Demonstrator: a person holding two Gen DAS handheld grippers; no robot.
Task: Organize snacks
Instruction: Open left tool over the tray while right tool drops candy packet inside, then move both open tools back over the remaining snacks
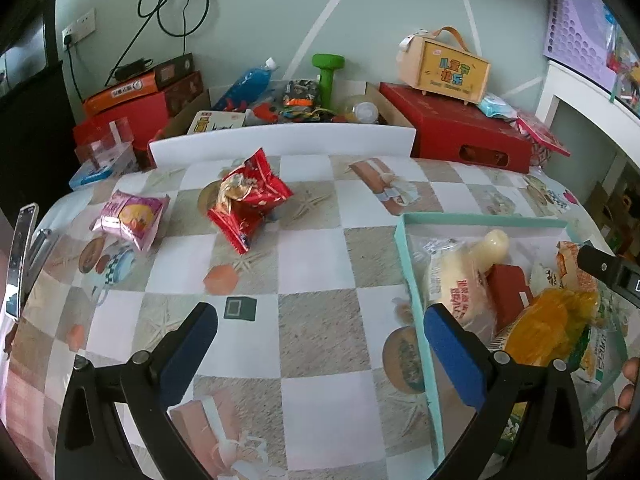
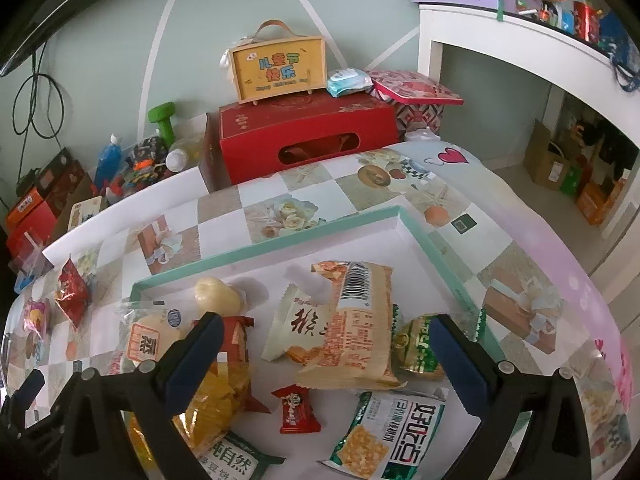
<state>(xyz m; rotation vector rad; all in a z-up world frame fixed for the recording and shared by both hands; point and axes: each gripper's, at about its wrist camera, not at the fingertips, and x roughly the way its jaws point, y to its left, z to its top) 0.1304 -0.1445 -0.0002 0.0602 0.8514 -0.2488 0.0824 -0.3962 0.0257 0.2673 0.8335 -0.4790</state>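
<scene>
Snacks are split between two places on the desk (image 1: 312, 264), which is covered by a checked cloth printed with gifts and flowers. Most lie inside a shallow white tray with a mint-green rim (image 2: 280, 246): a tan crinkled packet with a barcode (image 2: 352, 320) lies across a cream wrapper with red characters (image 2: 294, 330), a green-and-gold packet (image 2: 416, 346) sits just beside the tan one, a small red candy wrapper (image 2: 295, 408) lies below it, and a white-and-green bag of yellow puffs (image 2: 384, 436) is nearest the camera. On the tray's left side are a clear bag of yellow chips (image 2: 212, 404), a dark red packet (image 2: 236, 336) and a clear-wrapped pale bun (image 2: 150, 340), with a pale yellow rounded piece (image 2: 218, 296) behind them.

Two snacks remain outside the tray on the cloth: a crumpled red foil bag (image 1: 250, 200) and a pink packet with a round cake picture (image 1: 132, 218), near each other and well apart from the tray.

The left gripper (image 1: 320, 340) hangs over bare cloth at the tray's left edge, its blue-padded jaws spread wide with nothing between them. The right gripper (image 2: 330, 354) hangs over the tray, jaws equally wide; the tan packet lies between them on the tray but the pads do not press on it.

Beyond the desk stand a red cardboard box with a handle slot (image 2: 308, 136), a wooden carry-case with a yellow front (image 2: 280, 68) on top of it, and a green dumbbell (image 1: 328, 76).
</scene>
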